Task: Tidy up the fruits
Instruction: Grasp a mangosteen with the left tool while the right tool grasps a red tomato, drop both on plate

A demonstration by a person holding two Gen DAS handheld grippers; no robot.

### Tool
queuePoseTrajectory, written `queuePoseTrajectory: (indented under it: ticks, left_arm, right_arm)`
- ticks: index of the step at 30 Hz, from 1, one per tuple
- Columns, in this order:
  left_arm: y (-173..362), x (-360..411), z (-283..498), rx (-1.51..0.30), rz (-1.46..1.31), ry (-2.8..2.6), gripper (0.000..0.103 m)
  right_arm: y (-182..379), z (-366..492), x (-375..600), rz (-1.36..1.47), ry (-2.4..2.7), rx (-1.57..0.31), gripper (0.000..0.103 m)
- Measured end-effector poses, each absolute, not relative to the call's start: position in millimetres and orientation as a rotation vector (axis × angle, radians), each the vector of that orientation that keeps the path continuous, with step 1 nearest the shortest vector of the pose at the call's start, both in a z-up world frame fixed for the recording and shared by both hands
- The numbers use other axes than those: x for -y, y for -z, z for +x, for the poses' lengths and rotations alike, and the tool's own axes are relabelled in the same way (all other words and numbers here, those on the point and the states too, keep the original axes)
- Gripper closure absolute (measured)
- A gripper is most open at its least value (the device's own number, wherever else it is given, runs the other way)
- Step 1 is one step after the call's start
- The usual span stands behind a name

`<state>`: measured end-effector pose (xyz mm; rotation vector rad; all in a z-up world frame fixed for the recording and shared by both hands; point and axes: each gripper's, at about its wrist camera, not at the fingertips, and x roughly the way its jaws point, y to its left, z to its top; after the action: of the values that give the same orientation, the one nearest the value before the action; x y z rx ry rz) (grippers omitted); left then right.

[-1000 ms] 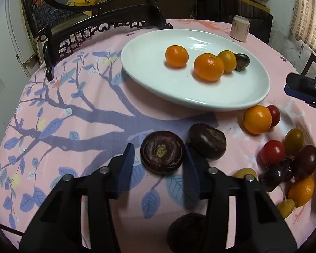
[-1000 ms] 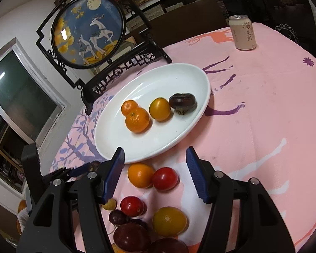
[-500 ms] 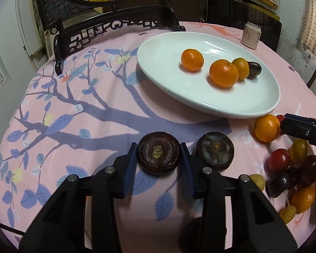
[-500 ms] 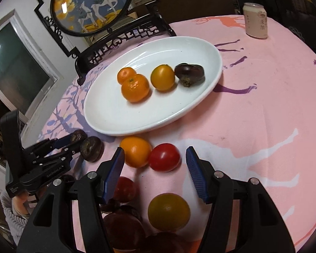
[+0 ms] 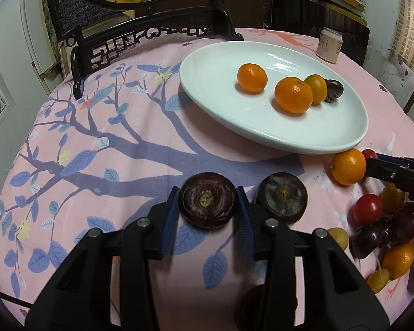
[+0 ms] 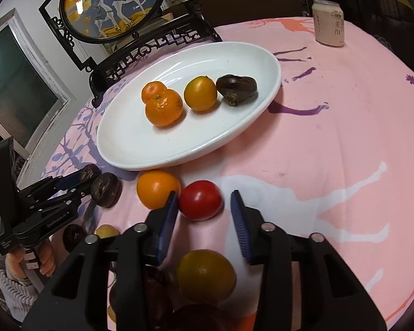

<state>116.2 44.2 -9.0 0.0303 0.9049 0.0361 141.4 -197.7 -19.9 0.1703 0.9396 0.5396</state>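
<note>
Left gripper (image 5: 208,202) seemingly clamped on dark fruit (image 5: 207,199) — right gripper (image 6: 204,212) apart around red fruit (image 6: 200,199).

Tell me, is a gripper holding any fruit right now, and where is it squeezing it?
The left gripper pinches the dark round fruit by its two opposite sides. The right gripper holds nothing; it is open around the red tomato.

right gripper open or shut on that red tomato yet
Open. In the right wrist view the right gripper has its fingers either side of the red tomato; the left finger is near it, and a clear gap remains on the right.
</note>
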Motion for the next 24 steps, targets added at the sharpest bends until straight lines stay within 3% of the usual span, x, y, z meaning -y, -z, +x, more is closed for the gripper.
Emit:
queuePoseTrajectory:
  ticks: [12,20,23,24]
  left_arm:
    - [-27.4,-50.9,107.7,-0.797,-0.031,-0.023,0.063]
    - [-32.1,-15.8,170.3,-0.841,-0.011,0.022,0.061]
    - [-26.2,-22.1,172.2,-0.827,-0.058,0.044,0.060]
    - [-28.1,-24.2,169.0,-0.818,-0.058,0.048,0.056]
  right_arm:
    - [-15.7,127.0,212.8,0.184,-0.541,-0.805,0.071]
    - [-25.4,177.8,189.3,0.211,-0.500,-0.782,0.070]
    - [-19.0,179.6,193.4,0.231,-0.487,-0.750,0.054]
    - [-22.0,177.3,198.4,0.237,-0.492,-0.727,0.054]
